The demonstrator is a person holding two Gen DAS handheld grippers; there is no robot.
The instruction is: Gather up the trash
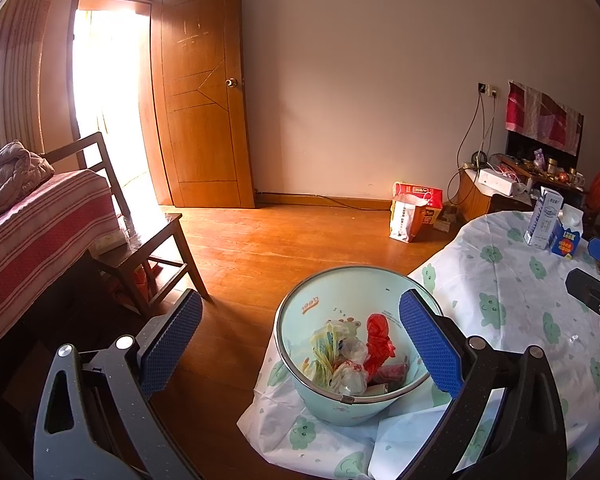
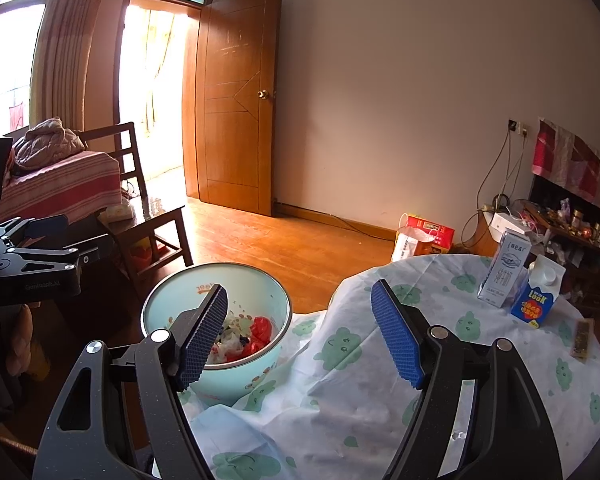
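Left tool (image 1: 300,344): jaws wide, nothing btwn pads, hovering over floor w/ right pad in front of bin rim. Right tool (image 2: 298,330): also wide, empty, left pad over the bin, right pad over the bench edge.

Trash bin (image 1: 300,312): pale green, metal rim, upright on floor just beside bench, sitting on the hanging edge of the cloth. Inside: crumpled plastic bags (image 1: 340,360), yellowish/white, plus red bag (image 1: 380,340), touching each other, lying toward near wall.

Bench (image 2: 440,360): round, white cloth w/ green cloud print. On far right part: tall white carton (image 2: 508,272) upright, blue carton (image 2: 538,296) touching/just beside it, near side. Small flat brown wrapper (image 2: 582,338) lying near bench's right edge, apart from cartons.

Further out: wooden floor (image 1: 284,240), red/white bags (image 1: 414,212) against wall, open wooden door (image 1: 204,92), dark side table (image 1: 148,248) beside striped-cover sofa (image 1: 32,224) w/ bundled jacket (image 1: 12,176) on top. Cluttered shelf far right, contents too small to tell.
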